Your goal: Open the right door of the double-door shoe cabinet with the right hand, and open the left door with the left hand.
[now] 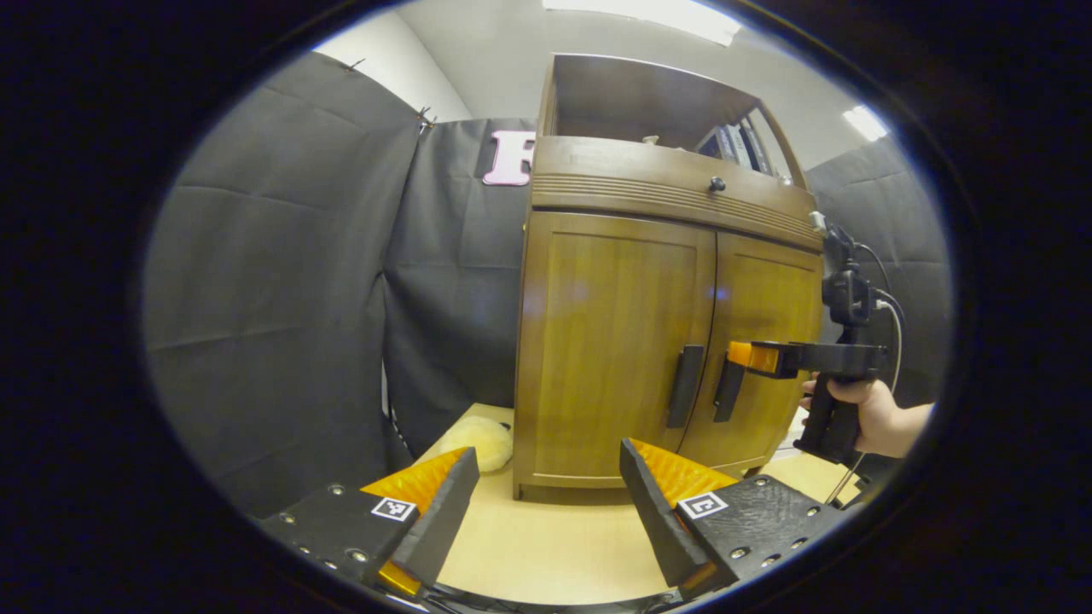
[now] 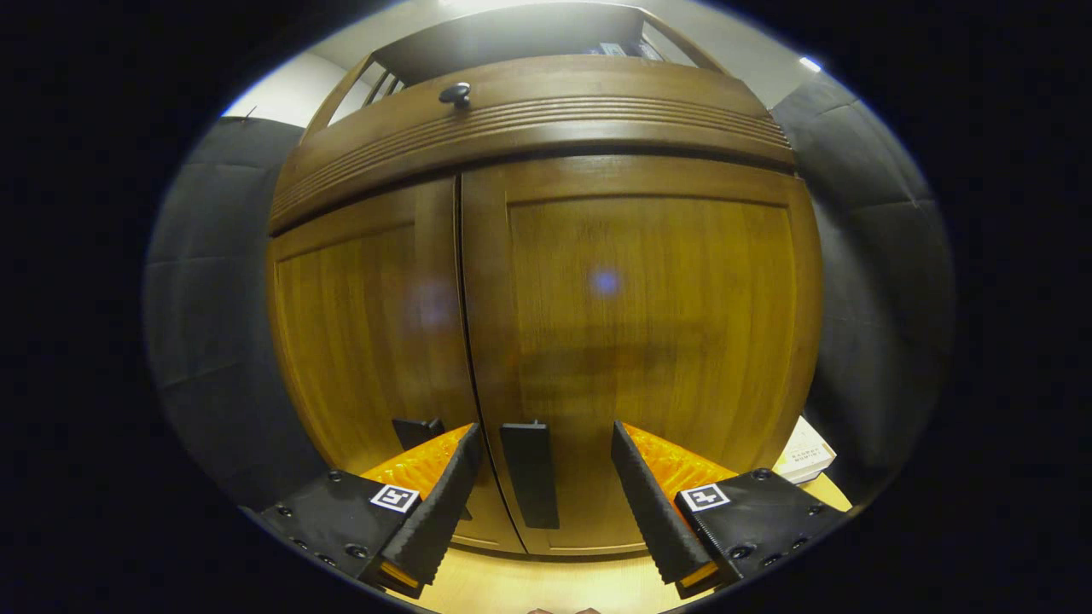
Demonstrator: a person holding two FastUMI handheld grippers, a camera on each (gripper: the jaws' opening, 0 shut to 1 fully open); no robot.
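Here the right tool (image 2: 539, 477) gapes wide around the right door handle (image 2: 530, 473), gripping nothing; left tool (image 1: 546, 503) released

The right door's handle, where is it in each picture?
Left gripper view: the right door handle sits right of center, just beside the right hand-held gripper.
Right gripper view: it stands low in the middle, between that gripper's open fingers.
Shared landmark: the round knob above the doors.

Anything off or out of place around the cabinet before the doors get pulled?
Nothing is damaged or askew: both doors of the brown wooden shoe cabinet sit shut and flush. Only oddity: a pale yellow fluffy item lies on the light wooden table at its left corner.
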